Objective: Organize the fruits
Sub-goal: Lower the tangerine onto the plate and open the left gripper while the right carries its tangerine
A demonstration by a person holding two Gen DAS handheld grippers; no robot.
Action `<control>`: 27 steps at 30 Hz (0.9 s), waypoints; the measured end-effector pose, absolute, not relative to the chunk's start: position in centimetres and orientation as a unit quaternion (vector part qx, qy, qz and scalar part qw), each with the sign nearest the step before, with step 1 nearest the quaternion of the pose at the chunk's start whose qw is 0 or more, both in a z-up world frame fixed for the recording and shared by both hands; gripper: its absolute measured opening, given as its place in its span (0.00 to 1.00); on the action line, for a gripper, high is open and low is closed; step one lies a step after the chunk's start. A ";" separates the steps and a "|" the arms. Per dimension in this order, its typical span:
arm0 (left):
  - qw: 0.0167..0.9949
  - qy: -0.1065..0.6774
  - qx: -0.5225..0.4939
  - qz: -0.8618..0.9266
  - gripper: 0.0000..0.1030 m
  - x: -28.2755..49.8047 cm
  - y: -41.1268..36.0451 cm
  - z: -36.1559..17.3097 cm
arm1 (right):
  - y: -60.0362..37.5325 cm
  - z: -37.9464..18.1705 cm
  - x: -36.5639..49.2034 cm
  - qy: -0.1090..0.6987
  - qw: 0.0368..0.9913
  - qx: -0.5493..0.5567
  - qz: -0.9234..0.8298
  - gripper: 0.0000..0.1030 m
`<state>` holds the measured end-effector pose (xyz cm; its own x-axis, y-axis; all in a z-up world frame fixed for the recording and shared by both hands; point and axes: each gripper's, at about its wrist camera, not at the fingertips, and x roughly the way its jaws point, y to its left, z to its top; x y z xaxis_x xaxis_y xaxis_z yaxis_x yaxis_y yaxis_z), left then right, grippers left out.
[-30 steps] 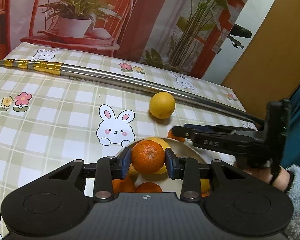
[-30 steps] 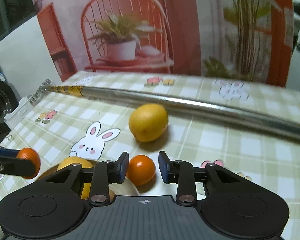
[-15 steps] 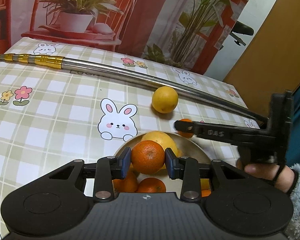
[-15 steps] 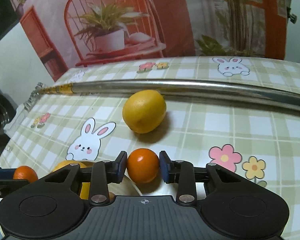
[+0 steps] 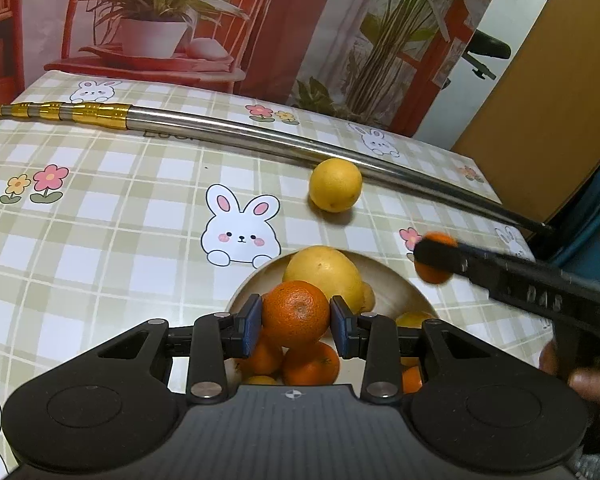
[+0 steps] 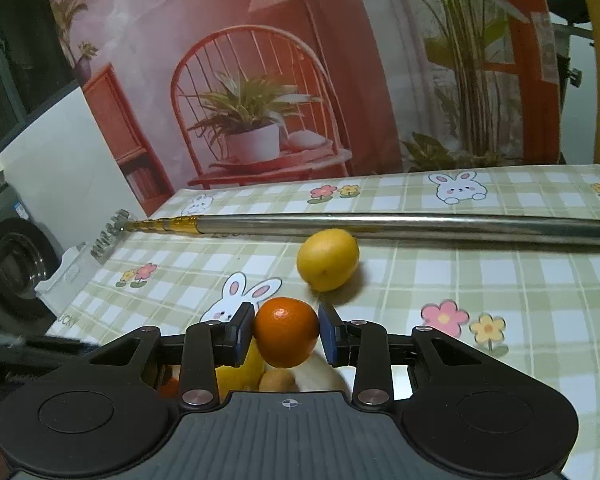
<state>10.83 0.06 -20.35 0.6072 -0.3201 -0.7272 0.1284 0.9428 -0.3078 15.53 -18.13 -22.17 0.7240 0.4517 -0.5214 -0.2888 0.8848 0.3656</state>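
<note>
Fruits going into the bowl [image 5: 396, 280]: each hand-held gripper clenched on one orange.

Largest first: my surface [image 5: 100, 216] wears a checked bunny cloth under a printed chair-and-plant backdrop [image 6: 260, 80], with a long metal pole [image 5: 260, 142] lying across it. My left hand-held gripper [image 5: 296, 322] grips an orange [image 5: 295, 314] over the pile of lemons and oranges in the bowl; my right hand-held gripper [image 6: 286, 336] grips a smaller mandarin [image 6: 286, 337] near the rim. Next, I judge: lower and release both, then fetch the loose lemon [image 5: 335, 185] beside the pole.
</note>
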 end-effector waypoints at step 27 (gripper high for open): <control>0.832 0.505 -0.063 -0.221 0.37 12.4 -7.3 -23.4 | -22.4 -24.3 12.0 0.314 0.915 0.198 0.158 0.31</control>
